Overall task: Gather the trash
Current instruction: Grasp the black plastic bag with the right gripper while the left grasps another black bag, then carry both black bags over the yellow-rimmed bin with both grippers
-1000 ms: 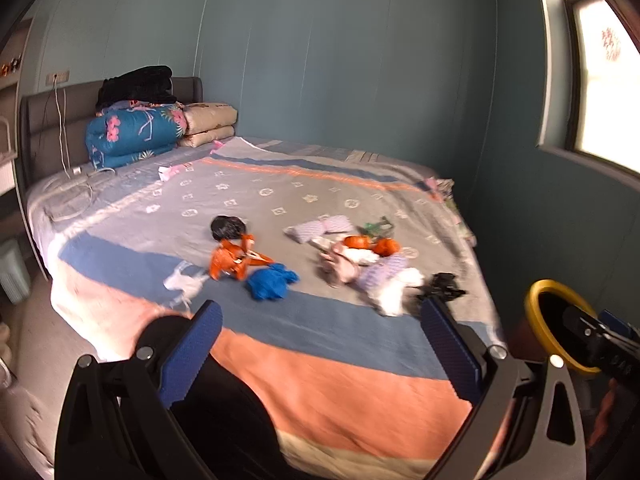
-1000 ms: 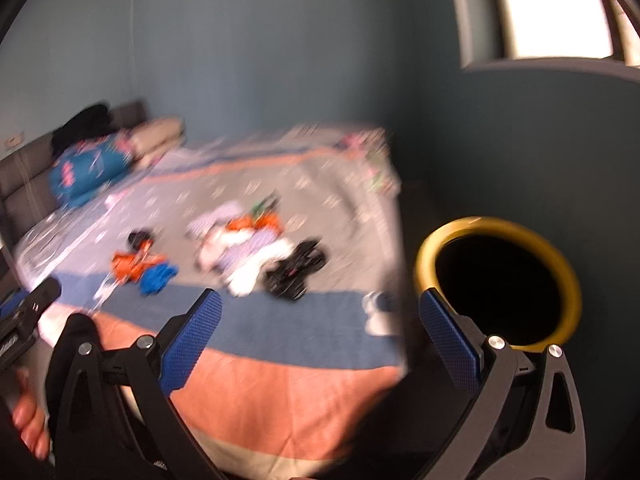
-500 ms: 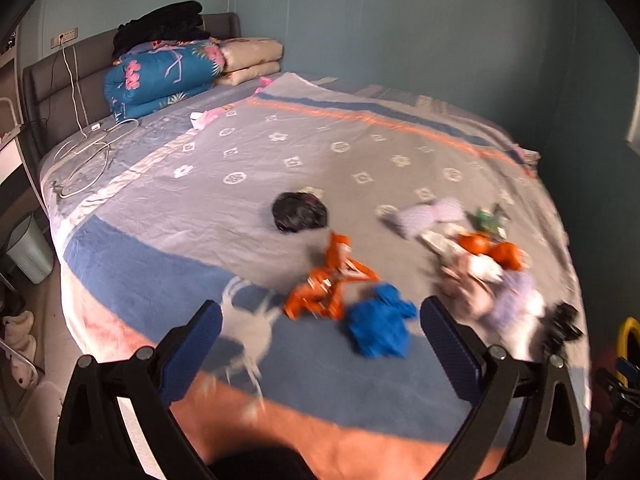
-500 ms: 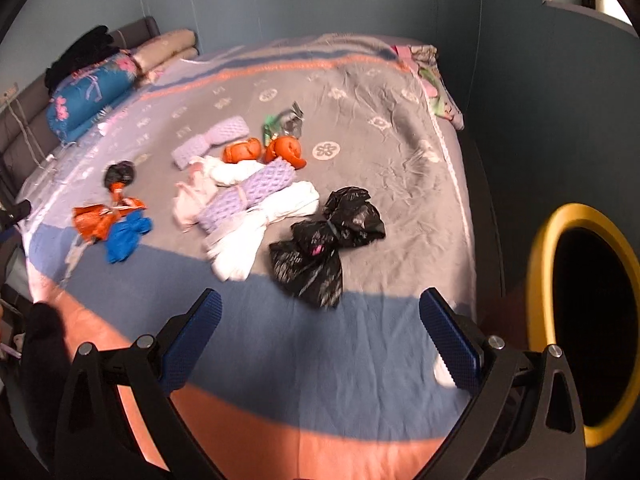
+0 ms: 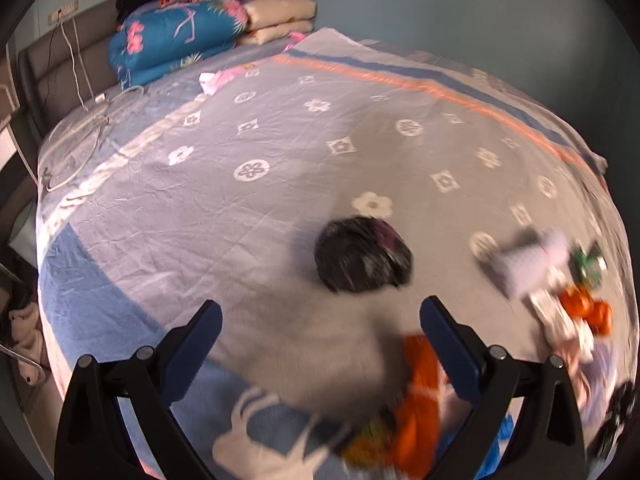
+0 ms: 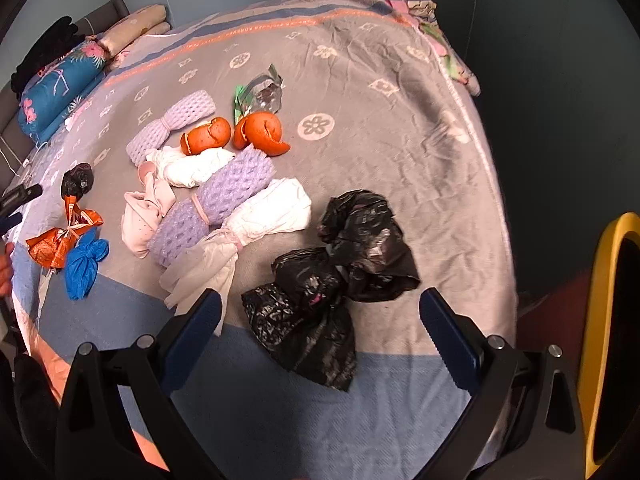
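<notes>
A wide bed [image 6: 400,92] under a grey, blue and orange patterned cover carries all the trash, and folded bedding [image 5: 176,40] is stacked at its far left by the headboard. Off the bed's right edge stands a bin with a yellow rim [image 6: 608,300], the likely place for the trash. The largest piece is the black knotted bag [image 6: 340,276], lying near the right side of the bed just ahead of the right gripper [image 6: 320,312], whose jaws stand released with nothing between them. To its left lie a white bag [image 6: 248,232], a purple foam net [image 6: 220,204], orange peel [image 6: 256,132], a blue bag [image 6: 84,264] and an orange wrapper [image 6: 60,240]. The left gripper [image 5: 320,316] hovers, jaws also released and empty, with a small dark wad [image 5: 362,256] just beyond its tips; that view is blurred at the near edge. The step in hand looks like the approach to a first pick on each side. To do it well, each gripper should come down centred over its piece and close on a bunched part, the knot on the big bag, so that no bed cover is pinched with it.
</notes>
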Tool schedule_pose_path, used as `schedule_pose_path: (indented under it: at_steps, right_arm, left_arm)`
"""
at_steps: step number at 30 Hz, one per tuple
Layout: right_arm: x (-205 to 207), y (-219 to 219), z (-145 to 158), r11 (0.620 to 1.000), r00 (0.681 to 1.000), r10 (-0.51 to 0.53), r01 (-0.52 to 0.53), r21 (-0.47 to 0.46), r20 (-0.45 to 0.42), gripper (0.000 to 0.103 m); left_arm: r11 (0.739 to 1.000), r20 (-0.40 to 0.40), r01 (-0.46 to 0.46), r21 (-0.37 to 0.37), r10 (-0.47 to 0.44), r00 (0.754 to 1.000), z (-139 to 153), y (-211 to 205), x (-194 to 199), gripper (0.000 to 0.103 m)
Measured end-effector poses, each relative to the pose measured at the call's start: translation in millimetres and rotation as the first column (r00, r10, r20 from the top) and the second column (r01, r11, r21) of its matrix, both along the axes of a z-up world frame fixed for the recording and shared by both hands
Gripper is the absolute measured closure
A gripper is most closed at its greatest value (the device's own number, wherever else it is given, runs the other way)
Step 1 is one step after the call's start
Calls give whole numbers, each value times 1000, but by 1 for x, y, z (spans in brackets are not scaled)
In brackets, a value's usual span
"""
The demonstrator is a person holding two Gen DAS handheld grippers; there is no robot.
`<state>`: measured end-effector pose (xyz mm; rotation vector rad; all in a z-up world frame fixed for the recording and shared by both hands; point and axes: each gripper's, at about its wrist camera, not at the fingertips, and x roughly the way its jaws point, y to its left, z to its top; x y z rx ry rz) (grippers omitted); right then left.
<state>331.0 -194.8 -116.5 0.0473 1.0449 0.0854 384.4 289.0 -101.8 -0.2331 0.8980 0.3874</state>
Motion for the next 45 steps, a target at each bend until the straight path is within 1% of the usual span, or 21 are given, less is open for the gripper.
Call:
schedule_pose_path:
  at_steps: [2, 6, 9, 12, 14, 15, 16, 17, 18, 19, 20, 22, 23, 25, 27, 28, 30, 33, 39, 43, 45]
  right_arm:
    - [4, 0, -6, 1000, 1000, -4, 4, 23, -15, 8]
    - [13, 0, -13, 999, 999, 1, 0, 33, -32, 8]
    - [18, 0, -15, 999, 1000, 6, -5, 33, -30, 8]
    - [20, 0, -17, 999, 999, 18, -16, 47, -36, 9]
    - [22, 1, -19, 998, 998, 27, -24, 59, -48, 16]
    - [23, 1, -20, 998, 998, 30, -27, 59, -53, 23]
    - [24, 3, -22, 998, 997, 34, -31, 54, -63, 29]
    - [25, 4, -23, 998, 997, 35, -32, 51, -67, 32]
    - [25, 4, -25, 998, 997, 37, -33, 50, -73, 35]
    - [26, 5, -27, 998, 996, 44, -40, 52, -82, 39]
    - [26, 7, -28, 997, 995, 52, -47, 53, -88, 42]
    - [27, 9, -31, 997, 993, 66, -61, 54, -95, 56]
    - [28, 10, -32, 995, 992, 75, -68, 66, -101, 59]
    - [29, 9, -33, 994, 991, 78, -69, 82, -107, 70]
    - [30, 8, -33, 993, 991, 81, -71, 95, -108, 75]
    - [30, 7, -33, 992, 991, 80, -68, 109, -109, 78]
    - [30, 4, -31, 989, 991, 80, -66, 130, -105, 81]
    - [27, 1, -21, 988, 995, 71, -61, 143, -64, 82]
    - [9, -3, 10, 971, 993, 104, -112, 210, 51, 82]
    - [-7, -4, 32, 958, 981, 140, -168, 234, 133, 82]
    - [-14, -6, 40, 951, 976, 148, -185, 246, 161, 82]
  left_arm:
    - [1000, -2, -12, 3, 12, 1000, -4, 7, 16, 7]
    - [999, -23, -18, 27, 19, 1000, -14, 11, 42, 7]
    - [999, -42, -22, 22, 23, 999, -26, 12, 58, 7]
    - [1000, -66, -11, -1, 11, 998, -39, 12, 68, 7]
    - [999, -74, 2, -39, -5, 997, -47, 11, 72, 7]
    - [999, -77, 11, -47, -15, 997, -50, 10, 74, 8]
    - [999, -79, 23, -42, -26, 997, -53, 7, 77, 11]
    - [999, -78, 30, -42, -33, 996, -55, 6, 78, 13]
    - [998, -79, 41, -52, -45, 996, -56, 4, 79, 18]
    - [995, -85, 60, -76, -66, 994, -59, 2, 82, 25]
    - [994, -87, 71, -88, -78, 993, -60, 1, 84, 29]
    - [990, -87, 93, -108, -103, 991, -61, -4, 87, 45]
    - [989, -88, 101, -108, -111, 990, -61, -7, 88, 47]
    - [990, -82, 110, -83, -116, 990, -60, -12, 89, 53]
    - [991, -71, 121, -58, -125, 990, -58, -16, 87, 57]
    - [991, -60, 125, -55, -128, 990, -56, -17, 85, 59]
    - [991, -35, 110, -74, -113, 993, -52, -12, 79, 61]
    - [989, 8, 88, -117, -88, 996, -40, 0, 68, 61]
    - [992, 75, 66, -105, -58, 995, -4, 11, 45, 61]
    - [990, 126, 54, -131, -37, 991, 18, 14, 18, 61]
    - [987, 138, 60, -146, -40, 990, 23, 12, 6, 61]
